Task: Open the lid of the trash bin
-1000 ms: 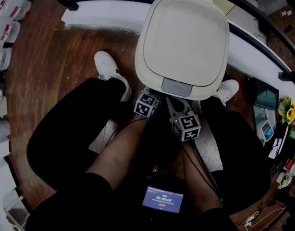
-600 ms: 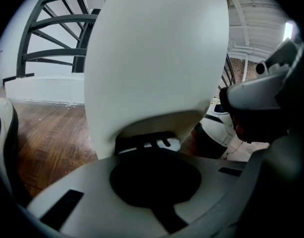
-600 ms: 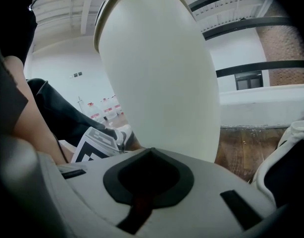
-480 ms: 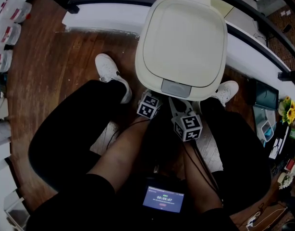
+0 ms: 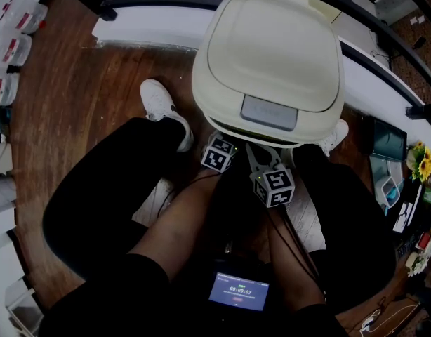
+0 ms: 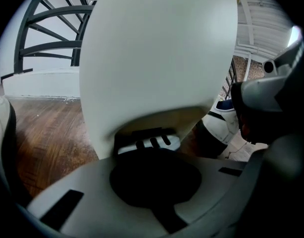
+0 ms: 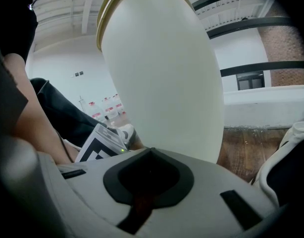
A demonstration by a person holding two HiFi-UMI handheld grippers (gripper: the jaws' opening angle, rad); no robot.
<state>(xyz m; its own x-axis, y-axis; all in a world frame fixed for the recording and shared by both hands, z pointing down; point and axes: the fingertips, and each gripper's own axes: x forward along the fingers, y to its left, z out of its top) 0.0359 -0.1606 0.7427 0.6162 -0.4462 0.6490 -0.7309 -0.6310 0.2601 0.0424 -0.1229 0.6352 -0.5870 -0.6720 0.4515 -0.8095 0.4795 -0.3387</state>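
While the pedal (image 6: 148, 142) is apparently being pressed by the left gripper (image 6: 154, 162), jaws pressed together, the lid (image 5: 272, 48) of the trash bin (image 6: 157, 58) at 12 o'clock, flat a moment ago, is being tipped open; the right gripper (image 7: 149, 157), likewise closed, is being held idle at 3 o'clock.

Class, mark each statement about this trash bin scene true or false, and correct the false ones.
1. The lid is cream with a grey patch near its front. True.
2. The lid lies fully shut. False: its front edge is raised, with a dark gap beneath it.
3. The left gripper and the right gripper are both low at the front of the trash bin. True.
4. The trash bin stands on grey carpet. False: the floor is brown wood.
5. The person wears black shoes. False: the shoes are white.
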